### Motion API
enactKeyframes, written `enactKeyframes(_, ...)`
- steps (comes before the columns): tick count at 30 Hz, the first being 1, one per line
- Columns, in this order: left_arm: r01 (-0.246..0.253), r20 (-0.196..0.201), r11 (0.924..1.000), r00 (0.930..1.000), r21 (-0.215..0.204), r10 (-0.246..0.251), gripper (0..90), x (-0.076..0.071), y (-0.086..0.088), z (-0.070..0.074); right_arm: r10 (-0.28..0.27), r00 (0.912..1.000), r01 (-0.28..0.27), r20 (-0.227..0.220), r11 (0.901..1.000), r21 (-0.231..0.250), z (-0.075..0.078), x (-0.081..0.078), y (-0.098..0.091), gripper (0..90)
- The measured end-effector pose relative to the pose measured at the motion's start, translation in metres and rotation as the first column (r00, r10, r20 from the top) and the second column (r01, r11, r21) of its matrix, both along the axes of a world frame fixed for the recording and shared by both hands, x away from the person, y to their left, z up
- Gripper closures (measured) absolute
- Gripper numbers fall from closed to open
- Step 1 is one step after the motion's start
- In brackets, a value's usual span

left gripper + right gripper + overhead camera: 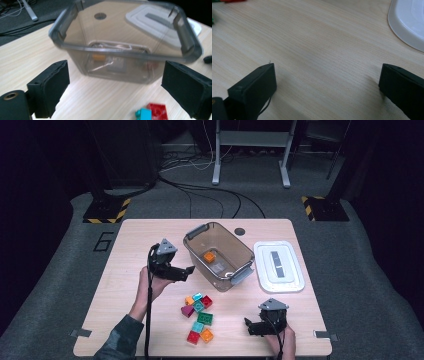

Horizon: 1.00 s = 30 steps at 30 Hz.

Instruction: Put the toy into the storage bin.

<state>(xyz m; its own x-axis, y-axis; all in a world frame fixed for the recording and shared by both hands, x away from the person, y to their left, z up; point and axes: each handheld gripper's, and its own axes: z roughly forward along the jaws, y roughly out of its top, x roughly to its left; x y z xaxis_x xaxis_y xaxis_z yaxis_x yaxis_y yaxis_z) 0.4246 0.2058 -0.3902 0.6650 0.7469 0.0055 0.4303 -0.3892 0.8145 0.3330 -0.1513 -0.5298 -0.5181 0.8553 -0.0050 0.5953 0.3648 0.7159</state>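
My left gripper (189,269) was hanging open and empty just beside the clear bin (218,255), facing it since the orange block (209,256) already sat inside. My right gripper (246,323) lay open too, parked near the bin's white lid (278,266), leaving the loose blocks (198,317) in front of the bin free to grab.

- A lab or test room, dim, with grey carpet (60,270).
- Beyond the tongs: hazard-striped stand feet (106,211), loose cables (200,190), a metal frame (250,150).
- A number marked on the floor (102,241) left of the wooden table (135,235).
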Motion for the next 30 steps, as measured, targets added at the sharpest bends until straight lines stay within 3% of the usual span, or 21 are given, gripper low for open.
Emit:
enactKeyframes(10, -0.009, -0.009, 0.9995, 0.9999, 0.029, 0.009, 0.0, -0.027, 0.010, -0.030, -0.002, 1.0000, 0.002, 0.000, 1.0000, -0.001, 0.000, 0.000, 0.000, 0.5)
enactKeyframes(16, -0.001, -0.015, 0.9998, 0.9999, 0.018, 0.001, 0.0, -0.043, 0.012, -0.052, -0.001, 1.0000, 0.001, -0.001, 1.0000, 0.001, 0.000, 0.000, 0.000, 0.4)
enactKeyframes(30, -0.015, -0.085, 0.9988, 0.9962, 0.046, 0.019, 0.0, -0.066, 0.009, -0.101, -0.003, 1.0000, 0.003, 0.000, 1.0000, -0.001, 0.000, 0.000, 0.000, 0.4)
